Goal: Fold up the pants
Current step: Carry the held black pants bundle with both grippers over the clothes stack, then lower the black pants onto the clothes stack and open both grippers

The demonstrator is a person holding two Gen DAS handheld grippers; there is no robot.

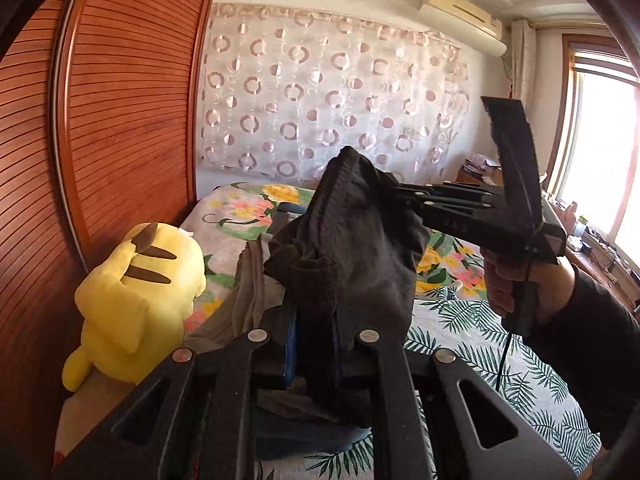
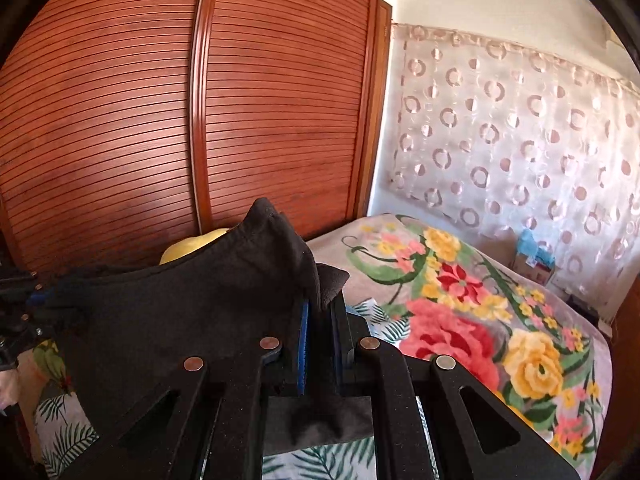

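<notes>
A wardrobe (image 1: 120,120) is filling the nine o'clock side beyond the bed (image 2: 460,300). Dark pants (image 1: 352,248) are hanging lifted above the bed, stretching between both tongs. The left gripper (image 1: 316,344) is pinching one bunched edge at six o'clock; the right gripper (image 2: 320,320) is clamping another, nearly closed.

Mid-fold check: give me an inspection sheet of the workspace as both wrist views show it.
Surface: bed with floral blanket and a palm-leaf sheet.
Job's things: black pants held up off the bed between both tools.
Clutter: yellow plush toy by the wardrobe; grey cloth beside it.
Grippers: left tool shut on pants; right tool shut on pants.
Cables: black cord hanging under the right hand.
Surroundings: wooden wardrobe, curtain, window.
</notes>
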